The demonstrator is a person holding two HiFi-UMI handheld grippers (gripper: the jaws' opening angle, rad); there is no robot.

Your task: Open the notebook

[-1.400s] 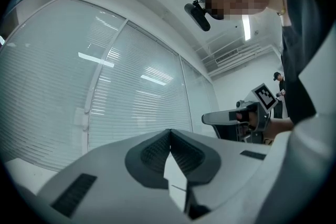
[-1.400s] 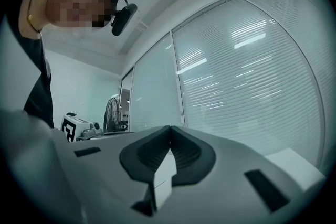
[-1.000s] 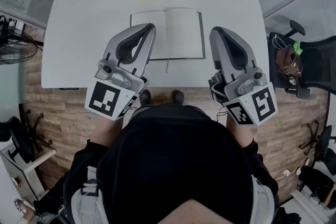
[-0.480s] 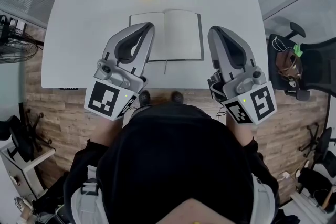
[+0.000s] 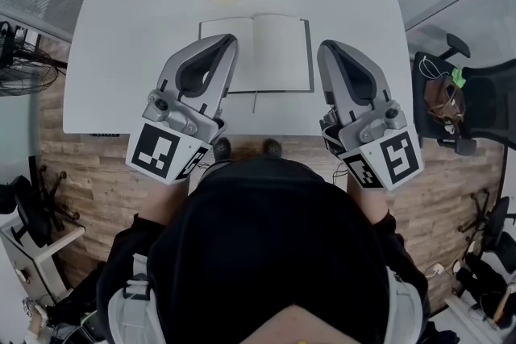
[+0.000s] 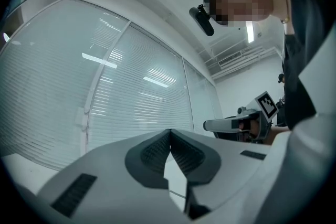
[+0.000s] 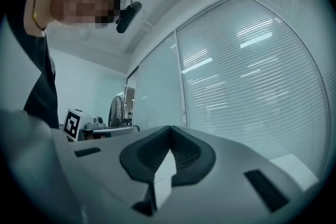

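Left gripper (image 5: pixel 228 42) and right gripper (image 5: pixel 329 48): both closed, empty.
Notebook (image 5: pixel 274 52) lies open between them, spine running away; left looks nearer.

Head view: overhead, facing steeply down, white table (image 5: pixel 121 36) at mid-distance. Left gripper (image 5: pixel 228 40) view: low, close behind own jaws, tilted slightly up toward window blinds (image 6: pixel 121 102). Right gripper (image 5: pixel 326 46) view: likewise. Shared: blinds, person (image 5: pixel 266 254)
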